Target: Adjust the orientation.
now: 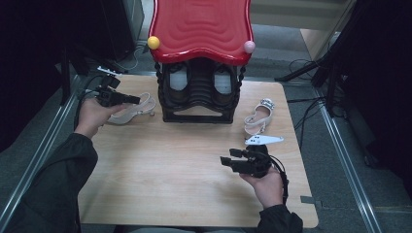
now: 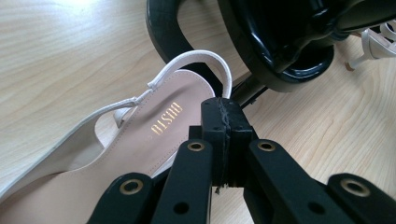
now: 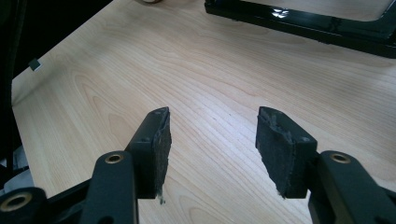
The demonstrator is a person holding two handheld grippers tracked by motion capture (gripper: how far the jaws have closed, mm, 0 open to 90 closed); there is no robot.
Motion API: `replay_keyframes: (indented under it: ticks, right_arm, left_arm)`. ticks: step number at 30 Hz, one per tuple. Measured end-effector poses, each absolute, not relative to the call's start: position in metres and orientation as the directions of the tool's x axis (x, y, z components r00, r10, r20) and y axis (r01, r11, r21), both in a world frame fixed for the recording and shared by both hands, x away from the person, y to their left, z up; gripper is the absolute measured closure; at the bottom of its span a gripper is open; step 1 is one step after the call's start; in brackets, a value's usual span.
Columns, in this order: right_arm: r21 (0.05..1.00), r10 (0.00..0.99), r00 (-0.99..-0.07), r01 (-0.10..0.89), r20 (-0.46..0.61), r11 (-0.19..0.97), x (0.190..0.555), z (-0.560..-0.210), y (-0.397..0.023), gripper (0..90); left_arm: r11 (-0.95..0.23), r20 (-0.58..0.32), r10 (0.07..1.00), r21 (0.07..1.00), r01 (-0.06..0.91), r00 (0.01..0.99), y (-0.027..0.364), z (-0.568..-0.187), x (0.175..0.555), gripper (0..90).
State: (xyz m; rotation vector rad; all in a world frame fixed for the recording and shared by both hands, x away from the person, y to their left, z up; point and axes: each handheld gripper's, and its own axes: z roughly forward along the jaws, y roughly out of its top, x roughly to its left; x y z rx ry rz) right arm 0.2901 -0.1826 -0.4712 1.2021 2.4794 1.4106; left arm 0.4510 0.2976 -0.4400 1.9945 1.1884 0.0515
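Observation:
A white slingback sandal [image 1: 127, 112] lies on the wooden table [image 1: 184, 170] left of the black shoe rack [image 1: 197, 99]. My left gripper [image 1: 137, 99] hovers over its heel end, pointing at the rack. In the left gripper view the pads are pressed together [image 2: 227, 105], and the sandal's thin heel strap [image 2: 201, 58] runs down into the seam between them, above the beige insole [image 2: 140, 140]. The second white sandal [image 1: 259, 116] lies right of the rack. My right gripper [image 1: 226, 160] hangs over bare wood near the front right, jaws apart [image 3: 212, 140] with nothing between them.
The rack carries a red wavy top [image 1: 201, 24] with a yellow ball [image 1: 153, 42] and a pink ball [image 1: 249, 46] at its corners, and holds dark shoes inside. Its base [image 3: 327, 28] lies ahead of my right gripper. Metal rails and cables flank the table.

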Motion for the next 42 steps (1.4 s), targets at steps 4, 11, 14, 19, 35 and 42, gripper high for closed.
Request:
replay_keyframes:
  ticks: [4, 11, 14, 19, 35, 42]
  right_arm:
    - [0.746, 0.648, -0.692, 0.605, 0.319, 0.278, 0.287, -0.471, -0.186, 46.1]
    - [0.747, 0.655, -0.685, 0.607, 0.319, 0.271, 0.285, -0.472, -0.19, 46.1]
    - [0.744, 0.658, -0.681, 0.612, 0.323, 0.267, 0.285, -0.472, -0.191, 46.1]
    - [0.741, 0.658, -0.679, 0.616, 0.326, 0.267, 0.286, -0.473, -0.192, 46.1]
    - [0.747, 0.64, -0.693, 0.608, 0.332, 0.271, 0.293, -0.472, -0.181, 46.4]
    - [0.749, 0.632, -0.701, 0.602, 0.33, 0.278, 0.297, -0.471, -0.177, 46.4]
  left_arm:
    - [-0.198, -0.358, 0.777, 0.641, 0.741, 0.518, 0.302, -0.447, 0.457, 90.0]
    - [-0.205, -0.376, 0.773, 0.615, 0.762, 0.511, 0.295, -0.464, 0.459, 90.0]
    - [-0.211, -0.374, 0.771, 0.612, 0.762, 0.515, 0.293, -0.466, 0.457, 90.0]
    - [-0.228, -0.378, 0.763, 0.602, 0.765, 0.525, 0.291, -0.473, 0.451, 90.0]
    - [-0.209, -0.412, 0.754, 0.586, 0.783, 0.511, 0.295, -0.476, 0.434, 90.0]
    - [-0.203, -0.419, 0.755, 0.581, 0.788, 0.504, 0.302, -0.476, 0.427, 90.0]
